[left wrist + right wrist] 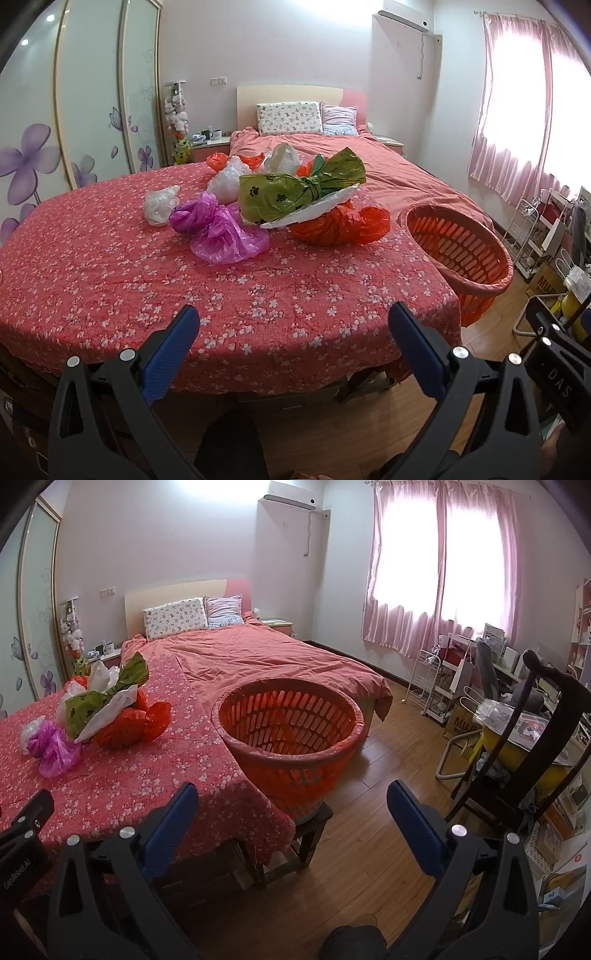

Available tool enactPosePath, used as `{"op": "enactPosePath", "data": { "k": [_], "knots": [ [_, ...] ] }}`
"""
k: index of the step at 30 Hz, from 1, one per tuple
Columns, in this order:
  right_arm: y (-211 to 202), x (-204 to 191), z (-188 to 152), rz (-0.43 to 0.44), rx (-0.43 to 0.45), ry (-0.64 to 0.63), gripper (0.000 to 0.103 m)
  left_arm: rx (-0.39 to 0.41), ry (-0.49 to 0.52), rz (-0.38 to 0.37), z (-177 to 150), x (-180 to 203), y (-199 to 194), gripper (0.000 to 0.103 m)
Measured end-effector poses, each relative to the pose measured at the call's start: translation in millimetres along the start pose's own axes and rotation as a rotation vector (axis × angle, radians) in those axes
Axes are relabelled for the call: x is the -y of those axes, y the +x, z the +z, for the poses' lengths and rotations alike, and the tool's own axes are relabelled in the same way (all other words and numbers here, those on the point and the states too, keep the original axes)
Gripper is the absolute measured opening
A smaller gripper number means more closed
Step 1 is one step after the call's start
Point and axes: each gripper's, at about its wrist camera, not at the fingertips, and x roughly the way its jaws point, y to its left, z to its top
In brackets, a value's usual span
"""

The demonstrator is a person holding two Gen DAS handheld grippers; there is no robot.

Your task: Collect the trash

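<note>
Several knotted plastic bags lie in a heap on a table covered with a red flowered cloth (110, 266): a green paw-print bag (280, 192), an orange bag (332, 225), a purple bag (218, 232), and white bags (160, 205). An orange slatted basket (458, 251) stands at the table's right end, on a dark stool (314, 830). My left gripper (293, 317) hovers open over the table's near edge, well short of the bags. My right gripper (291, 794) is open in front of the basket (291, 738), nothing between its fingers. The bag heap (107, 709) sits left in the right wrist view.
A bed with a pink duvet (258, 657) lies behind the table. Wardrobe doors with purple flowers (44, 155) line the left wall. A dark wooden chair (517, 746), a white rack (432, 686) and cluttered shelves stand right on the wooden floor (388, 746). A knee (229, 443) shows below.
</note>
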Motion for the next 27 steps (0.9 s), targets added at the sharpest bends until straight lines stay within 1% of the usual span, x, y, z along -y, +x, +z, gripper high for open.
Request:
{"op": "enactPosePath", "data": {
  "k": [27],
  "knots": [
    [-0.6, 0.6, 0.3, 0.001, 0.002, 0.001, 0.099, 0.000, -0.001, -0.001, 0.0, -0.1, 0.0, 0.101]
  ]
}}
